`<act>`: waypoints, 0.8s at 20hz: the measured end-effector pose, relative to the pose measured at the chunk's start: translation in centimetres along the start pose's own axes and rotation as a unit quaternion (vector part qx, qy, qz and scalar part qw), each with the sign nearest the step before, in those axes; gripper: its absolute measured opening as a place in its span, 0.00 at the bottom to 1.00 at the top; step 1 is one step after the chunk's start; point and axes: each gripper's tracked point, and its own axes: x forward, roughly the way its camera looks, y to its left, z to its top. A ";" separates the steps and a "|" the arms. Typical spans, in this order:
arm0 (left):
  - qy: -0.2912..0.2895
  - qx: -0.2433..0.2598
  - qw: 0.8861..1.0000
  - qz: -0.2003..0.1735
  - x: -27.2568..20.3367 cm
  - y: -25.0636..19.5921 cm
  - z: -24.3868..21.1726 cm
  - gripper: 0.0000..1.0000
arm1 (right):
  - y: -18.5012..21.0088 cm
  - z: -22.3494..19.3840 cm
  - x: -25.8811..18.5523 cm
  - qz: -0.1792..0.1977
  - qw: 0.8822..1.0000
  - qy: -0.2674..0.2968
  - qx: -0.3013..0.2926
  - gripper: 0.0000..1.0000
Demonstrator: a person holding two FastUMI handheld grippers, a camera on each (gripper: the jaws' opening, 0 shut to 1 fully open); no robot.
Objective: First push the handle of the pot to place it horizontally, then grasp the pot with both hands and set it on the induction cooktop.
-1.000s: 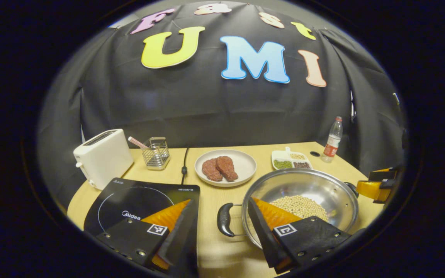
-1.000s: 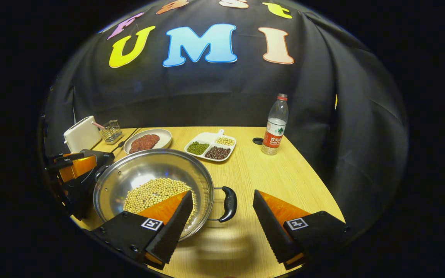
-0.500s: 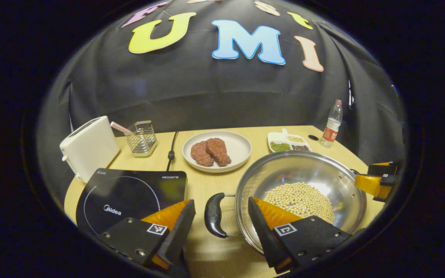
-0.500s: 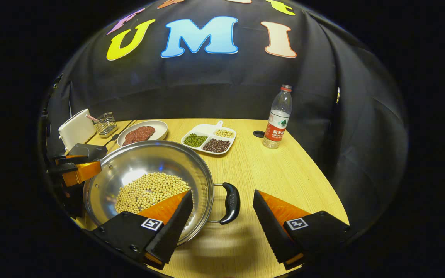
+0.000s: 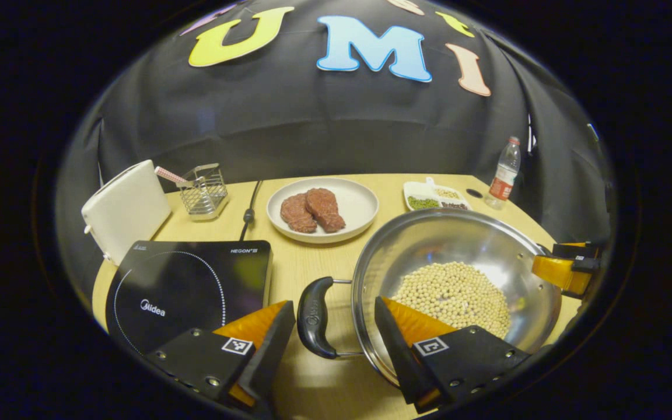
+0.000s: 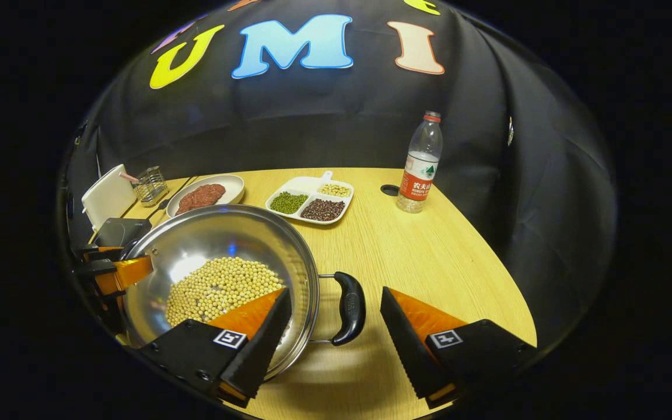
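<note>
Booth: black cloth wall behind, light wood table [image 6: 429,256] across both views.
Pot [image 5: 464,245]: steel, wide, pale beans [image 5: 452,294] heaped in bottom; on table right of cooktop, not on it; in right gripper view at [image 6: 219,239].
Pot handles: black loop handle [image 5: 312,318] on cooktop side, lying flat; opposite black handle [image 6: 350,306] also flat, toward bare table.
Induction cooktop [image 5: 184,286]: black, front-left of table, near pot's left handle, apart from it.
Toaster [image 5: 123,210]: white, behind cooktop at left edge.
Plate [image 5: 356,204]: white, two meat patties [image 5: 311,210] on it, behind pot.
Divided dish [image 6: 310,198]: green, dark and pale beans in separate compartments.
Bottle [image 6: 420,163]: clear, red label, upright, back right.
Wire basket [image 5: 203,189]: beside toaster, pink straw sticking out.
Left gripper [image 5: 333,318]: fingers spread wide either side of left handle, not touching it; right finger over pot rim.
Right gripper [image 6: 336,312]: fingers spread wide astride right handle, no contact; left finger over rim.
</note>
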 end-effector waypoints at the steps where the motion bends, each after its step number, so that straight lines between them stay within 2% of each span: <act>1: 0.001 -0.001 1.000 -0.001 0.1 0.0 -0.1 0.82 | 0.0 -0.1 0.1 0.000 1.000 0.002 0.002 0.94; 2: 0.003 -0.002 1.000 -0.001 0.2 0.0 -0.2 0.84 | 0.1 -0.1 0.4 0.002 1.000 0.004 0.004 0.92; 3: 0.005 -0.001 1.000 0.001 0.2 0.0 -0.3 0.84 | 0.0 -0.1 0.6 0.000 1.000 0.006 0.006 0.85; 4: 0.007 0.001 1.000 0.005 0.2 0.2 -0.4 0.82 | -0.1 -0.1 0.8 0.000 1.000 0.009 0.009 0.85; 5: 0.007 0.001 1.000 0.008 0.3 0.3 -0.3 0.84 | -0.2 -0.2 1.0 -0.001 1.000 0.011 0.011 0.77; 6: 0.009 0.003 1.000 0.010 0.3 0.4 -0.4 0.82 | 0.0 -0.3 1.1 0.002 1.000 0.014 0.014 0.77; 7: 0.010 0.004 1.000 0.011 0.4 0.4 -0.4 0.84 | 0.1 -0.3 1.3 0.005 1.000 0.017 0.015 0.70; 8: 0.011 0.005 1.000 0.010 0.4 0.3 -0.5 0.84 | 0.1 -0.3 1.3 0.005 1.000 0.017 0.016 0.71; 9: 0.012 0.006 1.000 0.009 0.4 0.2 -0.5 0.84 | 0.2 -0.3 1.5 0.007 1.000 0.017 0.017 0.66; 11: 0.000 0.003 1.000 0.012 0.7 0.1 0.1 0.67 | 0.3 -0.3 1.4 0.010 1.000 0.018 0.021 0.64; 12: 0.001 0.001 1.000 0.014 0.5 0.2 0.0 0.68 | 0.3 -0.2 1.2 0.009 1.000 0.018 0.022 0.64; 13: 0.000 -0.001 1.000 0.015 0.4 0.1 -0.1 0.65 | 0.4 -0.3 1.4 0.011 0.999 0.020 0.023 0.59; 16: 0.003 -0.002 1.000 0.013 0.3 0.1 -0.1 0.62 | 0.5 -0.2 1.5 0.010 0.999 0.021 0.025 0.54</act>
